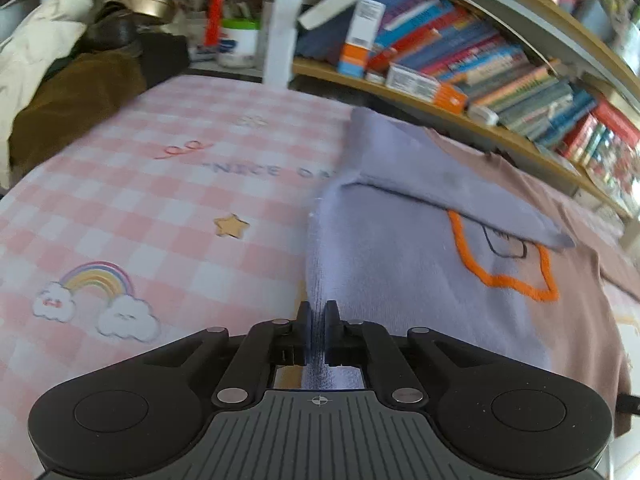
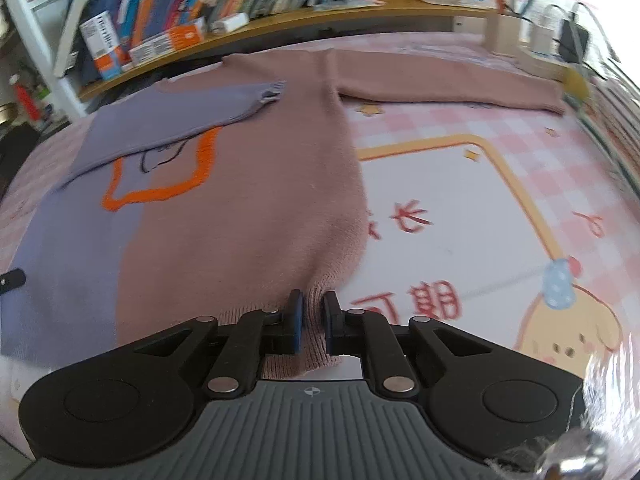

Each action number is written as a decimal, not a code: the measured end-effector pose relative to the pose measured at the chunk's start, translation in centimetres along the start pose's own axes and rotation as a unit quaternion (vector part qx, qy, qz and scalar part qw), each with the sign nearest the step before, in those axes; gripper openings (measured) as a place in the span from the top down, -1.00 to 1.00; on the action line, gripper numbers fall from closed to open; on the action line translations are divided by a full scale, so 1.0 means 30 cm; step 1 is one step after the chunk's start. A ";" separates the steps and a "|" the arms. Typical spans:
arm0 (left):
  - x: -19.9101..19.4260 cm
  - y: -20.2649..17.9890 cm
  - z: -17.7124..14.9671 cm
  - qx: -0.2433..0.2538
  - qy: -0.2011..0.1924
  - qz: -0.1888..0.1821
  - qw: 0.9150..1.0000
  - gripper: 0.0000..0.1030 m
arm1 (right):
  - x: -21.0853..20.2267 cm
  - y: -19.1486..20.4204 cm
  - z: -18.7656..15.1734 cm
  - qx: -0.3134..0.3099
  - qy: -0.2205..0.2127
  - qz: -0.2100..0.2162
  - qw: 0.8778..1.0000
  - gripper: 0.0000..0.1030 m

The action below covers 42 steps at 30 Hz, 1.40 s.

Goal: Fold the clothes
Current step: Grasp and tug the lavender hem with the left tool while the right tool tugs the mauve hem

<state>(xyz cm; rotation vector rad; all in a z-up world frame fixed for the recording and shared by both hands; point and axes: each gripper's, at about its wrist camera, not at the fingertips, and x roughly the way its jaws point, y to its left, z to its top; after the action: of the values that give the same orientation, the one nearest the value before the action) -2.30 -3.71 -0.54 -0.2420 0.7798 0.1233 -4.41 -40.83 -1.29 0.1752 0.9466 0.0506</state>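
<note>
Here the sweater (image 2: pixel 240 208) lay flat on the pink checked surface (image 1: pixel 160 208), its purple sleeve (image 2: pixel 172 120) folded across the chest toward ten o'clock and its pink sleeve (image 2: pixel 440 80) stretched toward one o'clock. The left gripper (image 1: pixel 318 320) pinched the purple hem; the right gripper (image 2: pixel 312 312) was clamped on the pink hem.

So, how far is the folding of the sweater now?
Done: the purple sleeve lies folded across the sweater. In hand: the left hand-held gripper and right hand-held gripper each pinch the bottom hem. Left: the pink sleeve is still spread out, and the body is unfolded.
</note>
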 end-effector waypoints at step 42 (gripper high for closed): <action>-0.269 -0.107 -0.145 0.121 -0.020 -0.062 0.990 -0.57 | -0.203 0.155 -0.194 0.000 -0.064 -0.054 0.996 -0.57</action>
<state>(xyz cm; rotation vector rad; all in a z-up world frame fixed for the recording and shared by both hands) -10.32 -8.09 2.75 -0.0569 0.7309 -0.0843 -12.55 -36.23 1.07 0.1258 0.8264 -0.0592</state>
